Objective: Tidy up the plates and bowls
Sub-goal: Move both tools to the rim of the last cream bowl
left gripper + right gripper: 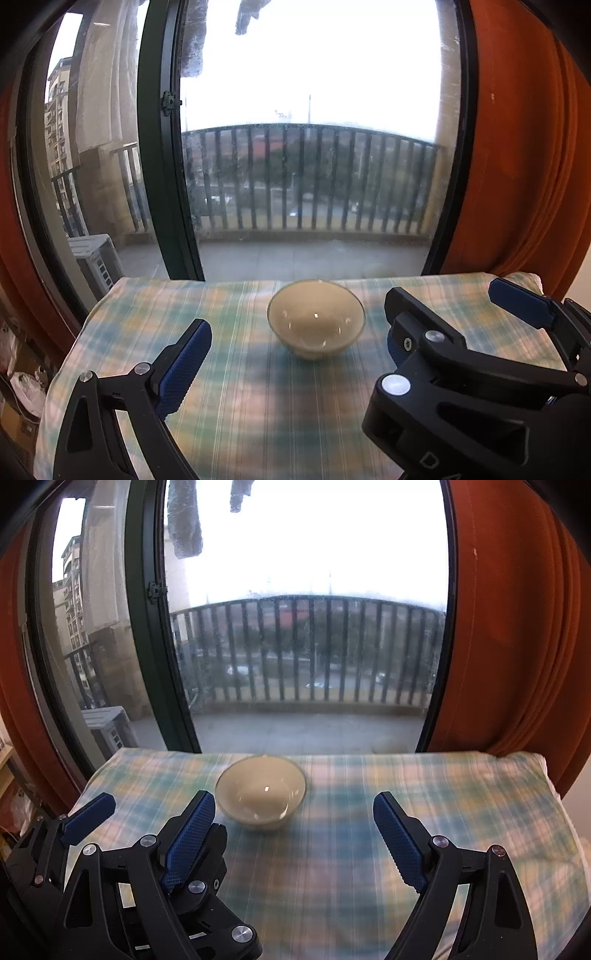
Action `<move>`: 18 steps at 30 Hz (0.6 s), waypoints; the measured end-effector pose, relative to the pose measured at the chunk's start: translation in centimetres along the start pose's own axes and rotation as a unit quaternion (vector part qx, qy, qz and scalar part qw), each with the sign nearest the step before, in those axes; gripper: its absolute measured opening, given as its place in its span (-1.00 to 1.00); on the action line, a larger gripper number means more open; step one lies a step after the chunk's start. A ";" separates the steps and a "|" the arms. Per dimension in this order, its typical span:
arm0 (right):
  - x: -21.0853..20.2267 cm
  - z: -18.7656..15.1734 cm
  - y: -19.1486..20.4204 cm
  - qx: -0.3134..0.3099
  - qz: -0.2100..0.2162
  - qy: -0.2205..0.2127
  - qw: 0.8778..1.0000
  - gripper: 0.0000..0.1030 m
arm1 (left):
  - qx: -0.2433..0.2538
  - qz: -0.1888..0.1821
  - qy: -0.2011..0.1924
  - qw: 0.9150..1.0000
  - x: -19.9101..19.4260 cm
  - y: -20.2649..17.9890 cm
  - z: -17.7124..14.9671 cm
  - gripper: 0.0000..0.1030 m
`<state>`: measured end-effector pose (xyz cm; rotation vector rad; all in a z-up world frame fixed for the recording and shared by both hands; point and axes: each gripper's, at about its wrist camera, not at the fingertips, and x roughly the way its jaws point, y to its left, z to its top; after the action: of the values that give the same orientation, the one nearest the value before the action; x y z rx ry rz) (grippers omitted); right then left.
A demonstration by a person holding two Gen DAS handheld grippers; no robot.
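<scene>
While the glass balcony door (303,627) and the orange curtain (517,646) fill the background, the cloth-covered table (369,849) takes up the near field, checked in blue, green and yellow. One pale bowl (260,792) sits upright on it, ahead of both tools and toward the far edge. No plate shows in either view, and no second bowl.

Right gripper (291,845): jaws stand wide apart, nothing between them. The bowl lies beyond the tip of its left finger, clear of both pads, not touched.

Left gripper (295,350): in its own view only one blue pad (184,365) shows, the other side hidden by the right tool's body crossing in front. In the right wrist view its two fingers appear well spread, with nothing held. The bowl lies ahead, roughly on its centre line, apart from the pad.

Progress, as a judgement: either near the start or near the end; the frames cannot say which. A lone bowl, ungripped, with no stack visible, suggests that any stacking is yet to show.
</scene>
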<state>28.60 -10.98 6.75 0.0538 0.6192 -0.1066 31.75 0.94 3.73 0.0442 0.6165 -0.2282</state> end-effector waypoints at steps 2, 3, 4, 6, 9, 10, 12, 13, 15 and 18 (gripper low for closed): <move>1.2 0.7 -0.2 0.002 -0.003 0.003 1.000 0.74 | -0.001 0.004 0.004 1.000 1.2 0.0 0.7 0.89; 2.0 1.1 -0.3 0.005 -0.005 0.006 1.000 0.74 | -0.002 0.008 0.006 1.000 1.9 -0.1 1.0 0.89; 2.8 1.4 -0.4 0.008 -0.006 0.008 1.000 0.74 | -0.003 0.011 0.008 1.000 2.5 0.0 1.2 0.89; 4.4 1.8 -0.6 0.016 -0.010 0.014 1.000 0.74 | -0.003 0.019 0.015 1.000 4.1 0.0 1.6 0.89; 7.3 2.3 -0.9 0.020 -0.005 0.026 0.999 0.75 | -0.002 0.028 0.027 0.999 6.7 0.2 2.1 0.89; 8.4 2.5 -0.9 0.020 -0.003 0.029 0.999 0.75 | -0.002 0.030 0.029 0.999 7.4 0.2 2.1 0.89; 9.9 2.7 -1.0 0.017 0.003 0.029 0.999 0.75 | -0.002 0.037 0.027 0.999 9.0 0.3 2.1 0.88; 11.0 2.6 -1.1 0.013 0.005 0.027 1.000 0.75 | 0.001 0.038 0.025 0.999 9.7 0.3 1.9 0.88; 12.5 2.3 -1.2 0.008 0.003 0.026 1.000 0.75 | 0.007 0.040 0.026 0.999 11.3 0.0 1.8 0.86; 15.0 1.5 -1.6 0.025 0.004 0.041 0.999 0.75 | 0.010 0.042 0.044 0.998 13.5 0.2 1.2 0.84</move>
<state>41.44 -13.92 -0.81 0.1092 0.6981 -0.1129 43.13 -1.65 -3.12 0.1001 0.6982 -0.1527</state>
